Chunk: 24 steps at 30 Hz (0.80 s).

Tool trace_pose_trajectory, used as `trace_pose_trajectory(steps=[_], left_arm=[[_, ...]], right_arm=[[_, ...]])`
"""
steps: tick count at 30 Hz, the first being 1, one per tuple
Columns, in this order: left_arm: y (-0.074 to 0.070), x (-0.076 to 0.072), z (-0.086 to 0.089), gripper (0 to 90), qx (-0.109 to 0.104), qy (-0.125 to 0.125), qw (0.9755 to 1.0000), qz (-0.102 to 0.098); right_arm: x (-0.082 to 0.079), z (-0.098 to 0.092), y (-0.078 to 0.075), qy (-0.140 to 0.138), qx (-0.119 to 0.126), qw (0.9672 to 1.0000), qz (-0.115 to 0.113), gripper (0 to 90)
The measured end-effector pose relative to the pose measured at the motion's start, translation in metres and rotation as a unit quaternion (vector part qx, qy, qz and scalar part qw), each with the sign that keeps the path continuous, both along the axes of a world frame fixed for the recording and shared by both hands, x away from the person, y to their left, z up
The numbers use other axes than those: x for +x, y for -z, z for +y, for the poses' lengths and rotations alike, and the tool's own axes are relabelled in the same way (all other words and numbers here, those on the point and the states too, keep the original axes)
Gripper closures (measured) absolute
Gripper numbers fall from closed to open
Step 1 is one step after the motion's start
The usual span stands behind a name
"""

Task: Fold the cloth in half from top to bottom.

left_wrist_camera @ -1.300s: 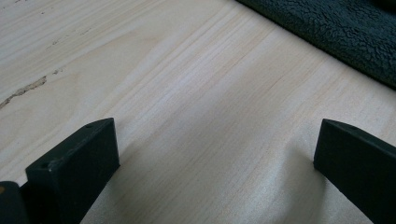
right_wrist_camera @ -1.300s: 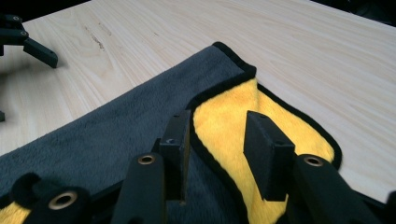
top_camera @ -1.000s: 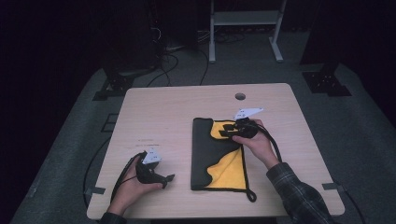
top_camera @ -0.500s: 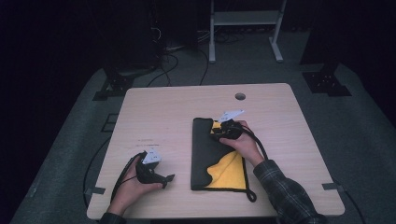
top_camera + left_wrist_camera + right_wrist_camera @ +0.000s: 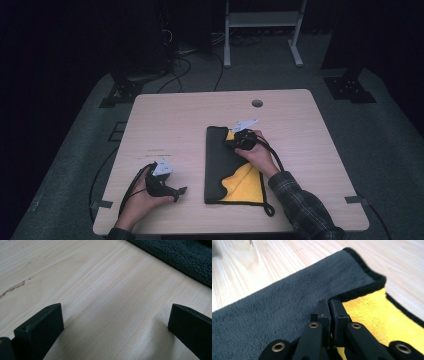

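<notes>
**A:** Right gripper is down on the cloth, at the far end of it, and its jaws have just been closing; in the right gripper view they're pressed together at the black-trimmed edge where dark grey meets yellow.

**B:** Pinching the fabric?

**A:** Looks like it, though I can't quite see the hem between the pads (the tips cover the spot).

**B:** And the cloth itself?

**A:** Flat on the desk, right of centre, dark side folded over the yellow, a cord loop at the near corner.

**B:** The left gripper?

**A:** Resting near the front-left edge in the person's hand, well apart from the cloth, jaws spread wide over bare wood.
</notes>
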<state>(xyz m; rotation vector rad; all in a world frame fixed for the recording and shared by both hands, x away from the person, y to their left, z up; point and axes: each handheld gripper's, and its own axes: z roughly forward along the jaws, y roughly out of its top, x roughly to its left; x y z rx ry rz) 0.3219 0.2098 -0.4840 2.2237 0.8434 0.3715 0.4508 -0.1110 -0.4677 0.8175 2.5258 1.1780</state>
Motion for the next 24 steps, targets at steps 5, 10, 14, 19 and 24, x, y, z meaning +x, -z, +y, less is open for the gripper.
trace_pose_trajectory(steps=[5,10,14,19,24], left_arm=[[0.000,0.000,0.000,0.0,0.000,0.000,1.0000,0.000],[0.000,0.000,0.000,0.0,0.000,0.000,1.0000,0.000],[0.000,0.000,0.000,0.0,0.000,0.000,1.0000,0.000],[0.000,0.000,0.000,0.0,0.000,0.000,1.0000,0.000],[0.000,0.000,0.000,0.0,0.000,0.000,1.0000,0.000]], right_arm=[[0.002,-0.006,-0.007,0.012,0.014,0.9998,0.000,86.4],[0.008,-0.016,-0.017,0.034,0.024,0.9991,-0.004,86.5],[0.014,-0.026,-0.024,0.055,0.022,0.9982,-0.009,86.6],[0.023,-0.043,-0.029,0.093,0.028,0.9952,-0.011,86.7],[0.034,-0.059,-0.028,0.127,0.024,0.9916,-0.005,86.8]])
